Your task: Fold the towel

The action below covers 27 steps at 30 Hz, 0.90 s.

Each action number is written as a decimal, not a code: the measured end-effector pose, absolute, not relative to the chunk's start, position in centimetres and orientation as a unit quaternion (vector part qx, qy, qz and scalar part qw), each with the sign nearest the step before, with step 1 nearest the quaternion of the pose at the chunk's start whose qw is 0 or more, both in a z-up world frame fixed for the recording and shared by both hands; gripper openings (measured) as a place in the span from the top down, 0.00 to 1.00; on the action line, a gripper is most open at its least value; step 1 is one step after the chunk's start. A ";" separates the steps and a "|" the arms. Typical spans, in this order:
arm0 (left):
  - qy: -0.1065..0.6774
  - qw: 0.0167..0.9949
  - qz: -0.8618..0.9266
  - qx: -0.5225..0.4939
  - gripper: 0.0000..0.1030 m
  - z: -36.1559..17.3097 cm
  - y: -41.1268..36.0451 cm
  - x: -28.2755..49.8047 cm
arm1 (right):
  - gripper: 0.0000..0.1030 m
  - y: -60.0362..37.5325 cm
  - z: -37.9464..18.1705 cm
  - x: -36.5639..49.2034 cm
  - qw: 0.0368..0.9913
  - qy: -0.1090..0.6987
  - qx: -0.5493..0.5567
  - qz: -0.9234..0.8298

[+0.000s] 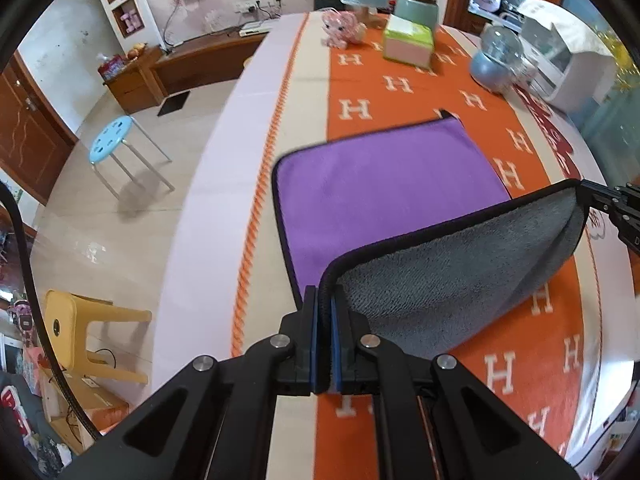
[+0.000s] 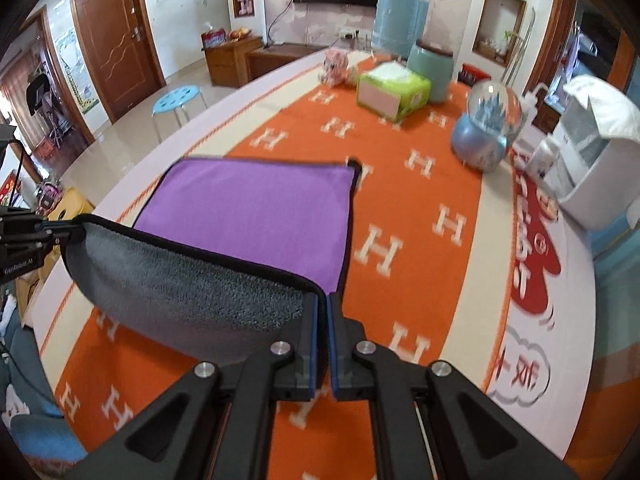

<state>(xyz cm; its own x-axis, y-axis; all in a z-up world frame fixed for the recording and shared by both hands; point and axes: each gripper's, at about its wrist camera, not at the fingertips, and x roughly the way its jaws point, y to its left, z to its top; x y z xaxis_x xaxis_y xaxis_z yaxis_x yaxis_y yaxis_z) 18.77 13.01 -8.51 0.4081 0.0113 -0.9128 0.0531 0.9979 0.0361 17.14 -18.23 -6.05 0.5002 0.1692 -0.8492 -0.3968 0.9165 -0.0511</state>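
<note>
- The left gripper (image 1: 324,300) pinches the near left corner of the towel (image 1: 384,196), its blue-padded fingers pressed onto the black hem.
- The towel lies purple side up on the orange tablecloth (image 1: 400,96), with its near edge lifted so the grey underside faces the cameras; the far half lies flat.
- The right gripper (image 2: 323,300) pinches the near right corner of the towel, jaws clamped on the hem.
- Beyond the towel's far edge stand a pink toy (image 2: 334,65), then a green tissue box (image 2: 394,90), with a pale green jar (image 2: 434,74) behind the box.
- Beyond the towel's far right corner sits a snow globe (image 2: 486,124); a white appliance (image 2: 592,160) stands further right.
</note>
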 end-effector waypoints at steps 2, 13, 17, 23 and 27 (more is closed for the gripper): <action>0.535 0.844 -0.004 0.033 0.96 -8.2 13.4 20.1 | 0.97 -17.7 -5.8 18.1 0.862 0.465 -0.123 0.163; 0.517 0.855 0.022 0.028 0.96 -8.8 14.7 26.1 | 0.96 -15.7 -6.3 25.1 0.872 0.456 -0.114 0.139; 0.520 0.853 0.033 0.028 0.96 -9.9 14.9 28.1 | 0.96 -14.8 -7.0 26.9 0.872 0.457 -0.117 0.131; 0.527 0.848 0.041 0.019 0.96 -11.6 15.2 30.4 | 0.96 -14.1 -8.7 29.2 0.869 0.465 -0.123 0.116; 0.535 0.844 0.044 0.016 0.96 -12.9 15.1 31.8 | 0.96 -13.7 -9.9 30.5 0.866 0.472 -0.129 0.106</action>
